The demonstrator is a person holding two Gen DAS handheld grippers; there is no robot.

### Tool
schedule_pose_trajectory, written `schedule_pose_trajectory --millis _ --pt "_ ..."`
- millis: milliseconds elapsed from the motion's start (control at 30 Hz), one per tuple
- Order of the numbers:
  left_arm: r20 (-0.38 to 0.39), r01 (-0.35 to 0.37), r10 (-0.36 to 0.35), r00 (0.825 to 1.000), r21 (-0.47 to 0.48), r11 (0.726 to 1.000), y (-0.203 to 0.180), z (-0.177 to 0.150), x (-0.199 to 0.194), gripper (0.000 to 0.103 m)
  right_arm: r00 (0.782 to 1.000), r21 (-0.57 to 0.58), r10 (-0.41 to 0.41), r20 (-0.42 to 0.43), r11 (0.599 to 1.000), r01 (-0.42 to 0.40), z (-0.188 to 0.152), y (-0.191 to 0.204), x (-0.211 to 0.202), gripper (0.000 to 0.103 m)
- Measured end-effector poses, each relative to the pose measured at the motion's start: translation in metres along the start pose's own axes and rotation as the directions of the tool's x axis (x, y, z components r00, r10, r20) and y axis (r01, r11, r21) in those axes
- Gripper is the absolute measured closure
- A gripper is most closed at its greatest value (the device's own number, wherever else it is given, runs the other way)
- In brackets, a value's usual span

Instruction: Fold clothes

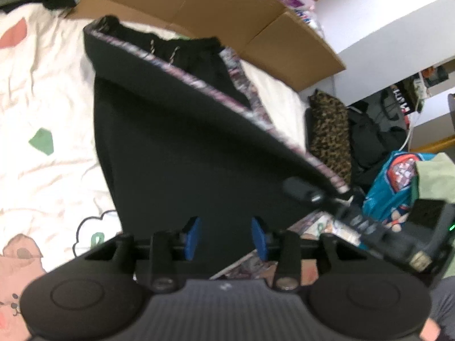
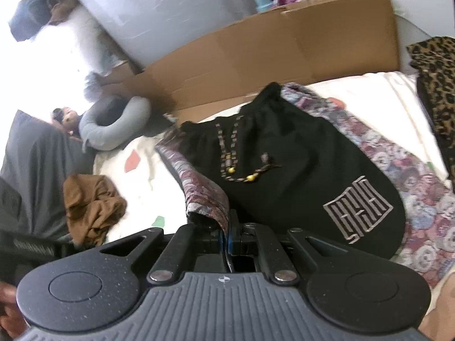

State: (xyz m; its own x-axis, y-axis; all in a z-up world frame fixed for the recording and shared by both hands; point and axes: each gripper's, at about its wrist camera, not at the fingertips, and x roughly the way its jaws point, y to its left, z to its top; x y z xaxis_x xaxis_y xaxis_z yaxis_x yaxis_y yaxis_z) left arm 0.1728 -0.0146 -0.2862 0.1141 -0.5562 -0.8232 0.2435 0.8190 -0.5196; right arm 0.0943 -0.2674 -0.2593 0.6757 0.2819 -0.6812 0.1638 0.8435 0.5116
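Black shorts (image 1: 176,130) with patterned side stripes lie on a white printed bedsheet (image 1: 42,85). My left gripper (image 1: 226,234) hovers over their near end, its blue pads (image 1: 193,234) apart and pressing on nothing. The right gripper (image 1: 303,190) comes in from the right and holds a striped edge lifted, so one layer slants up over the rest. In the right wrist view the shorts (image 2: 284,170) show a beaded drawstring (image 2: 230,167) and a stitched emblem (image 2: 358,207). There my right gripper (image 2: 227,240) is shut on the patterned edge strip (image 2: 204,196).
Flattened cardboard (image 1: 227,8) lines the far side of the bed. A brown garment (image 2: 91,207) is crumpled on the sheet to the left, near a grey neck pillow (image 2: 113,125). Leopard-print cloth (image 2: 438,85), dark bags (image 1: 369,136) and a blue bag (image 1: 395,187) crowd the right.
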Motion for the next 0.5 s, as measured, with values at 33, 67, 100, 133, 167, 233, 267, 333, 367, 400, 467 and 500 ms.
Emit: schedule_pose_trajectory --millis 33,67,100,133,167,233,267,333,367,400,467,500 --pt "-0.006 -0.004 0.004 1.000 -0.004 1.000 0.004 -0.002 0.005 0.056 1.000 0.016 -0.016 0.005 1.000 0.015 0.001 -0.006 -0.001 0.101" --pt "-0.015 -0.009 0.009 1.000 -0.009 1.000 0.007 -0.005 0.010 0.056 0.999 0.026 -0.036 0.009 0.999 0.036 0.003 -0.011 -0.002 0.101" --pt "-0.024 -0.012 0.012 1.000 -0.013 1.000 0.011 -0.008 0.016 0.056 0.998 0.035 -0.055 0.013 0.998 0.054 0.004 -0.017 -0.003 0.101" --pt "-0.032 -0.015 0.014 0.999 -0.015 1.000 0.015 -0.010 0.020 0.056 0.998 0.047 -0.068 0.018 0.997 0.067 0.006 -0.023 -0.004 0.101" --pt "-0.039 -0.015 0.014 0.999 -0.019 1.000 0.019 -0.013 0.025 0.056 0.997 0.059 -0.079 0.022 0.995 0.078 0.007 -0.028 -0.005 0.101" --pt "-0.052 -0.013 0.011 0.999 -0.033 0.999 0.026 -0.017 0.033 0.055 0.995 0.077 -0.098 0.027 0.992 0.096 0.009 -0.036 -0.005 0.101" --pt "-0.056 -0.012 0.010 0.998 -0.043 0.999 0.030 -0.020 0.037 0.055 0.994 0.088 -0.108 0.028 0.991 0.105 0.009 -0.041 -0.005 0.102" --pt "-0.061 -0.012 0.008 0.998 -0.059 0.998 0.037 -0.023 0.044 0.055 0.991 0.101 -0.130 0.028 0.987 0.126 0.009 -0.048 -0.005 0.101" --pt "-0.061 -0.012 0.008 0.998 -0.067 0.998 0.040 -0.025 0.047 0.055 0.990 0.102 -0.141 0.031 0.985 0.137 0.009 -0.051 -0.005 0.101" --pt "-0.061 -0.012 0.007 0.998 -0.075 0.997 0.042 -0.027 0.051 0.054 0.988 0.102 -0.151 0.032 0.984 0.147 0.010 -0.054 -0.005 0.101" --pt "-0.066 -0.011 0.005 0.998 -0.103 0.995 0.049 -0.033 0.060 0.053 0.986 0.099 -0.167 0.030 0.982 0.163 0.011 -0.059 -0.003 0.101" --pt "-0.071 -0.009 0.001 0.997 -0.116 0.993 0.051 -0.037 0.065 0.053 0.984 0.103 -0.177 0.026 0.979 0.173 0.011 -0.062 -0.002 0.101"
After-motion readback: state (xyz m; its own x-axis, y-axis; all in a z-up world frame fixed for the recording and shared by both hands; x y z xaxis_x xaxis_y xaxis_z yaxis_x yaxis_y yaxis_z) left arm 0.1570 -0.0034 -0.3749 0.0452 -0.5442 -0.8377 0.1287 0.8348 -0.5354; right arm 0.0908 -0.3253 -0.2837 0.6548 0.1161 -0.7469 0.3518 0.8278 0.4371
